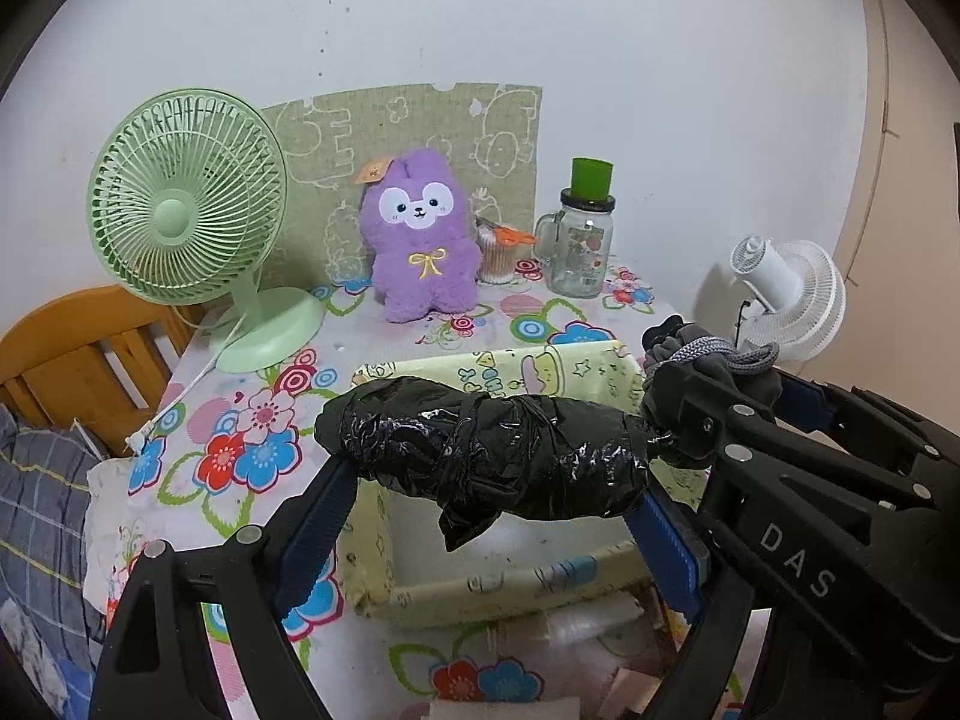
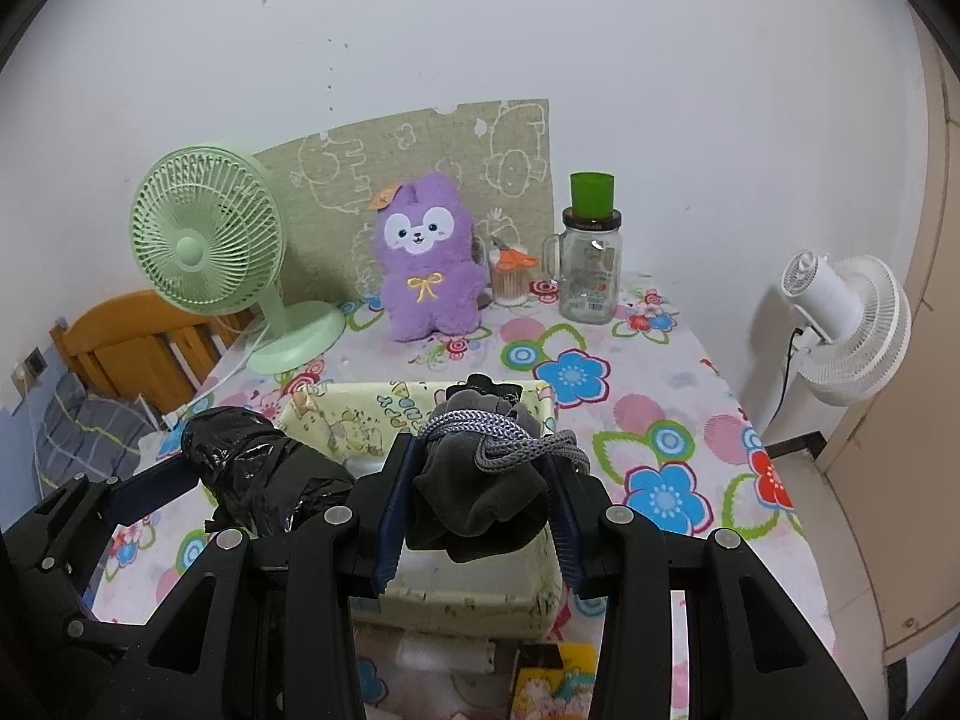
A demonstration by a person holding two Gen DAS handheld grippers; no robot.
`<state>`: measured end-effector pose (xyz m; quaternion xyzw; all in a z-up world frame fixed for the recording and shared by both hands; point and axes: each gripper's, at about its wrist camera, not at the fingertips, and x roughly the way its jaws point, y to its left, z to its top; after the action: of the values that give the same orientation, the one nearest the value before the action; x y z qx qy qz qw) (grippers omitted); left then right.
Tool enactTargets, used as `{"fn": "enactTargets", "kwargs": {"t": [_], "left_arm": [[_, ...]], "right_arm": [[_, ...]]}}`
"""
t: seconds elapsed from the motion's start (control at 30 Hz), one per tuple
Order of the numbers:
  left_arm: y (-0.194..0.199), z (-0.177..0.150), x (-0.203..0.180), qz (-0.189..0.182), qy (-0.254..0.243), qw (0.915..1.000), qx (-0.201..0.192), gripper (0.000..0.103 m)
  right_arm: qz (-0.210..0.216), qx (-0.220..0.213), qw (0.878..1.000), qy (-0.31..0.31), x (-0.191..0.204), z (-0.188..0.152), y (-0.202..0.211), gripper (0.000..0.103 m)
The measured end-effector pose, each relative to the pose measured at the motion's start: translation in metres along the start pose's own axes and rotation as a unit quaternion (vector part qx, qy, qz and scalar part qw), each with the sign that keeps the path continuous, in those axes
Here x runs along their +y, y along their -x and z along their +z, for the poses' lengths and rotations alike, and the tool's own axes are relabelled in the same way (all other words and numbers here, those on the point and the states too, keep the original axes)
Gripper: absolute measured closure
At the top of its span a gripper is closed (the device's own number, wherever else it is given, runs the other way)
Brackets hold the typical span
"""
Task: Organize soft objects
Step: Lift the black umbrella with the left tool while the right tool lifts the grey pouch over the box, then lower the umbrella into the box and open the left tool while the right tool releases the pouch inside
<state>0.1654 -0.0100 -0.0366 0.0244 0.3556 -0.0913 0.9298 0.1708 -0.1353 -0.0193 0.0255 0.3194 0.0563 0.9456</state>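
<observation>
The left gripper (image 1: 492,516) points forward and downward, its blue-padded fingers spread wide and clamped on the two ends of a long bundle wrapped in crinkled black plastic film (image 1: 486,456), which lies crosswise between them. The right gripper (image 2: 480,492) stands just beside it at a similar downward pitch, its fingers drawn close and clamped on a dark grey fabric drawstring pouch (image 2: 480,498) tied with a grey braided cord (image 2: 510,450). Both held items hang above a pale yellow fabric storage box with cartoon print (image 2: 540,594), which is open at the top and sits at the near part of the table. The table is covered with a white cloth printed with bright flowers (image 2: 630,420). At the far edge, against a white wall, stand a pale green desk fan (image 1: 180,222), a purple plush rabbit with a yellow bow (image 1: 423,246), a small clear cup of cotton swabs (image 2: 510,282) and a glass handled jar with a green cup on top (image 1: 579,240). A white fan (image 2: 846,330) stands to the right of the table; an orange wooden chair back (image 1: 78,354) stands to the left.
</observation>
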Motion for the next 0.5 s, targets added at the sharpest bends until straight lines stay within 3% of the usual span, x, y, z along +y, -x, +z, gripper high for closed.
{"fn": "enactTargets", "kwargs": {"t": [0.5], "left_arm": [[-0.051,0.005,0.009,-0.011,0.011,0.9986,0.051,0.012]], "right_arm": [[0.013,0.03,0.999,0.016,0.006,0.007,-0.052,0.059]]}}
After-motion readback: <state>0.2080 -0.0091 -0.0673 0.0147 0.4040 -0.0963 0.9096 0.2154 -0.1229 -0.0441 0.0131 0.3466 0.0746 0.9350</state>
